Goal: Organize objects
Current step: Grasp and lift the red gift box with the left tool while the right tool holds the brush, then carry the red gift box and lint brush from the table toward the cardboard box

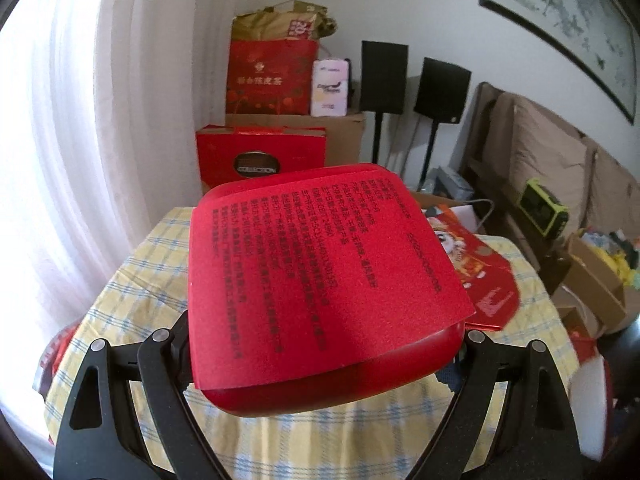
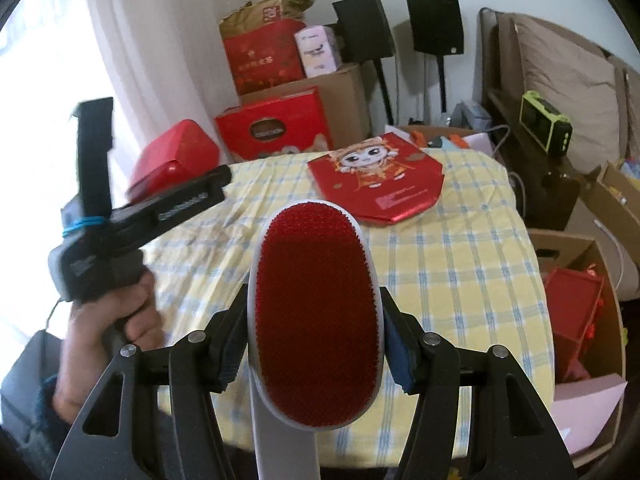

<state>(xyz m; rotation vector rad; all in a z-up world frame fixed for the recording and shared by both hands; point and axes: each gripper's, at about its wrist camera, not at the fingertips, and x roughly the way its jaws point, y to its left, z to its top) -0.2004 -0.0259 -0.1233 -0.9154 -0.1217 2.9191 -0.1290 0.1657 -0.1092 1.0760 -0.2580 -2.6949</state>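
My left gripper (image 1: 324, 364) is shut on a red box (image 1: 320, 280) with a printed red paper sleeve, held above the yellow checked table (image 1: 132, 280). In the right wrist view that same red box (image 2: 176, 160) sits in the left gripper (image 2: 180, 196) at the left, with a hand (image 2: 108, 320) on its handle. My right gripper (image 2: 316, 344) is shut on a grey lint brush with a red bristle pad (image 2: 316, 320), its handle running back toward the camera. A flat red bag with a cartoon figure (image 2: 376, 176) lies on the table's far side.
Red gift boxes (image 1: 260, 160) and bags are stacked on cardboard boxes (image 2: 340, 92) behind the table by the white curtain (image 1: 80, 120). Two black speakers (image 1: 412, 80) stand on poles. A sofa with cushions (image 2: 560, 88) and open cartons (image 2: 576, 304) fill the right side.
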